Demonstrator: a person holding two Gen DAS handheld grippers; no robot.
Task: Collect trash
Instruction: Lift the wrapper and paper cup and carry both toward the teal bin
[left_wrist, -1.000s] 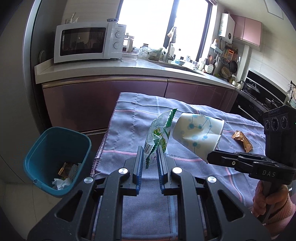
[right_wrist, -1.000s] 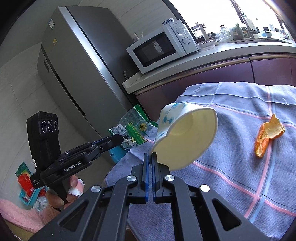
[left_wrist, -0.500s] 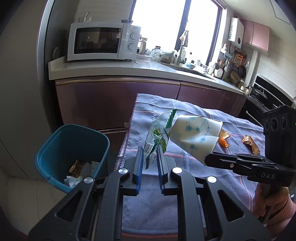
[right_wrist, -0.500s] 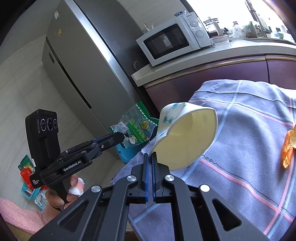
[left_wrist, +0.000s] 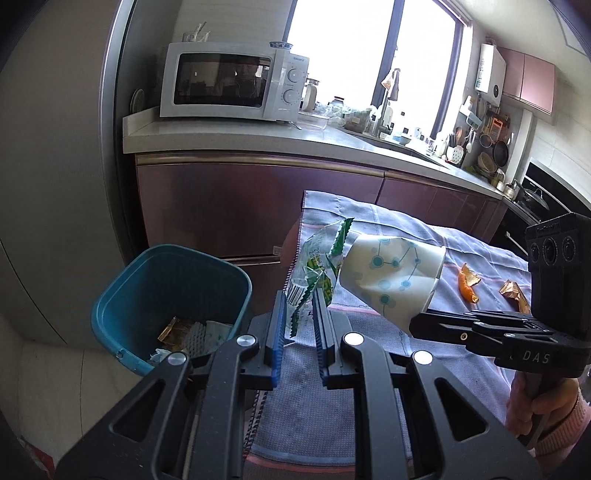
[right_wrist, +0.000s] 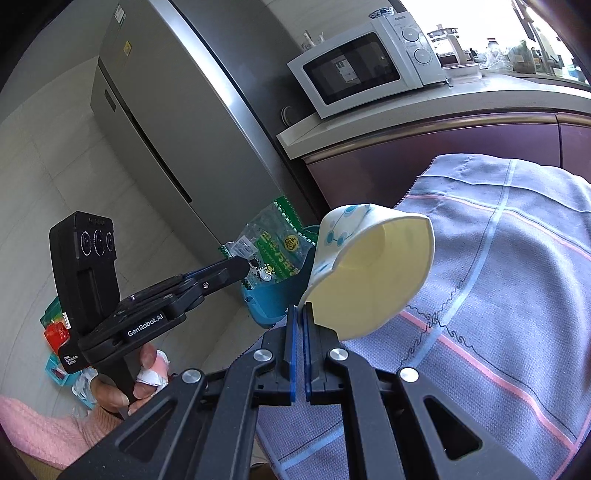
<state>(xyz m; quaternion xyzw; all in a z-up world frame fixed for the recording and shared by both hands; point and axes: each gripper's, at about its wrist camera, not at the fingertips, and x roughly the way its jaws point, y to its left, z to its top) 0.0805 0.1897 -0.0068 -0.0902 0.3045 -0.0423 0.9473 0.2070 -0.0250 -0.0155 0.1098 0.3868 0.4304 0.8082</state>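
Crinkly plastic wrapper (left_wrist: 314, 269) and squashed paper cup (left_wrist: 391, 273) above checked cloth (left_wrist: 480, 266).

We see a teal bin (left_wrist: 168, 295), a clear wrapper (left_wrist: 314, 266) with green zigzag edges, and a white paper cup (left_wrist: 391, 273) with blue dots joined by lines, cream inside. The cloth (right_wrist: 517, 295) is grey-blue with pink and blue stripes.
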